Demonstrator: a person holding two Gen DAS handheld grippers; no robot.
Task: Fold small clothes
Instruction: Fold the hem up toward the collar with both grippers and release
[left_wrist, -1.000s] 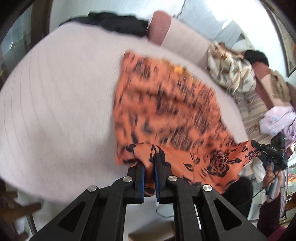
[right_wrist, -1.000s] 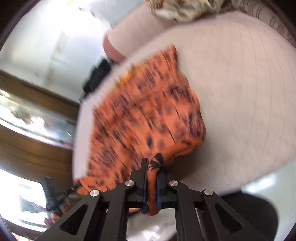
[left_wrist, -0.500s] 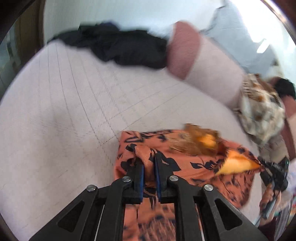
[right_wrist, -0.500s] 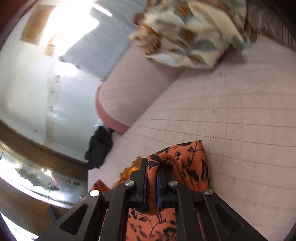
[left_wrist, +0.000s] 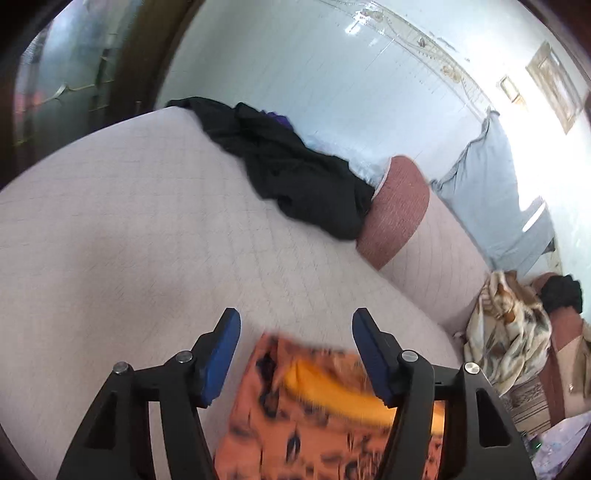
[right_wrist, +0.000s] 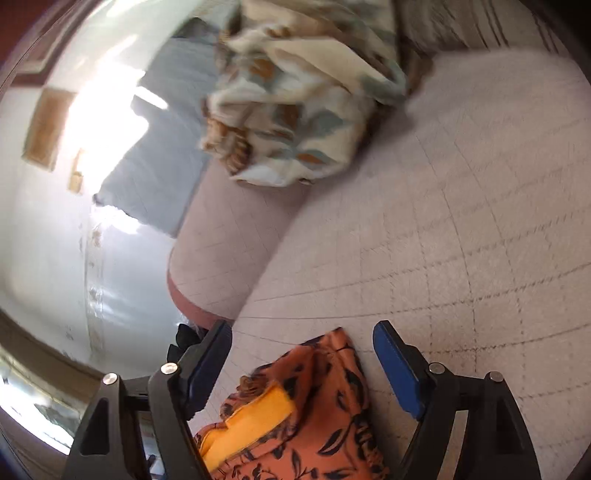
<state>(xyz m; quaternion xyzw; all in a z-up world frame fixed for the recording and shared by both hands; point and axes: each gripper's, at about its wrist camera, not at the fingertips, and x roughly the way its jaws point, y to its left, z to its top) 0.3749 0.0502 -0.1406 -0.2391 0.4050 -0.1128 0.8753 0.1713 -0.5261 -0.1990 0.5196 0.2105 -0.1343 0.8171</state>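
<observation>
Since a second ago you carried the orange black-flowered cloth garment (left_wrist: 295, 424) far across the pale quilted sofa seat (left_wrist: 129, 240), and your left gripper (left_wrist: 295, 347) and right gripper (right_wrist: 301, 354) are both opening, letting it go with one fold laid and more folds left.

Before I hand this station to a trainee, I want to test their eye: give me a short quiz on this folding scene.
1. True or false: the left tool is clamped on the orange floral garment.
2. What dark thing lies at the far edge of the quilted bed? A) a shoe B) a black garment C) a bag
3. What colour is the orange garment's inner lining, seen between the right tool's pads?

Key: 1 false, both tools' jaws are opening and the pads stand clear of the cloth; 2 B; 3 yellow.
</observation>
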